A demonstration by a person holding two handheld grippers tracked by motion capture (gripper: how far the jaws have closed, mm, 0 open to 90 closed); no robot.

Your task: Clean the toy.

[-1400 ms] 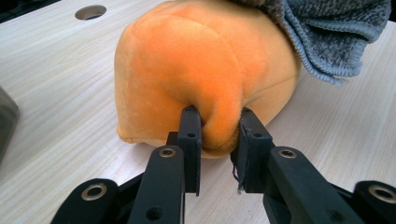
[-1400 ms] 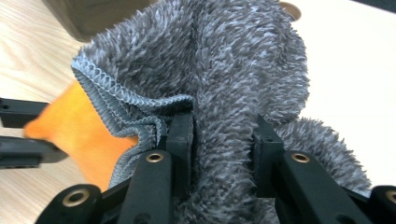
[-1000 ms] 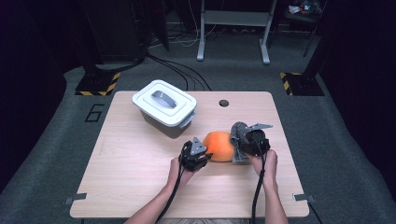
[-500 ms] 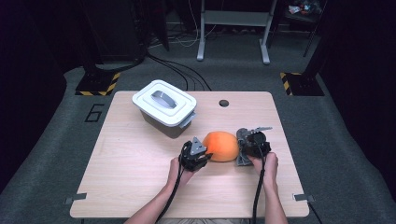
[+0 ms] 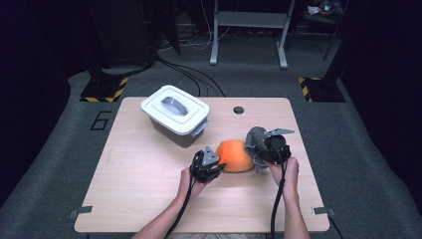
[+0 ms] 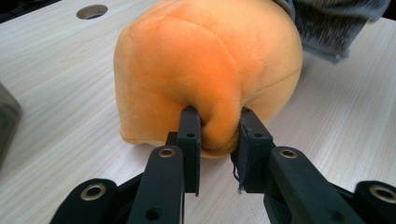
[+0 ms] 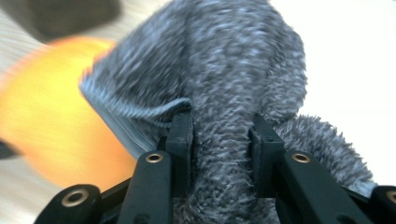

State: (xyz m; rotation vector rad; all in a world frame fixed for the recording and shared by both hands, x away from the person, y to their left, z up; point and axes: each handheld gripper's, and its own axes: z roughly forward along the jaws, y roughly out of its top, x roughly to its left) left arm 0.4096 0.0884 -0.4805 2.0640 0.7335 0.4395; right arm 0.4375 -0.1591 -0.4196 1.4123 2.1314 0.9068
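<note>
Pinching a fold of the orange plush [image 6: 205, 70] near the table's [image 5: 149, 199] middle, the left gripper [image 6: 217, 135] is holding; the right gripper [image 7: 219, 140] is clamping grey cloth [image 7: 224, 70] beside it.

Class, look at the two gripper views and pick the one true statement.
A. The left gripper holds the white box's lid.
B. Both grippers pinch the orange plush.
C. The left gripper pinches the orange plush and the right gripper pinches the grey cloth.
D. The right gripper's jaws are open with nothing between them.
C: the left gripper has a fold of the orange plush squeezed between its jaws, while the right gripper is clamped on the grey cloth.
</note>
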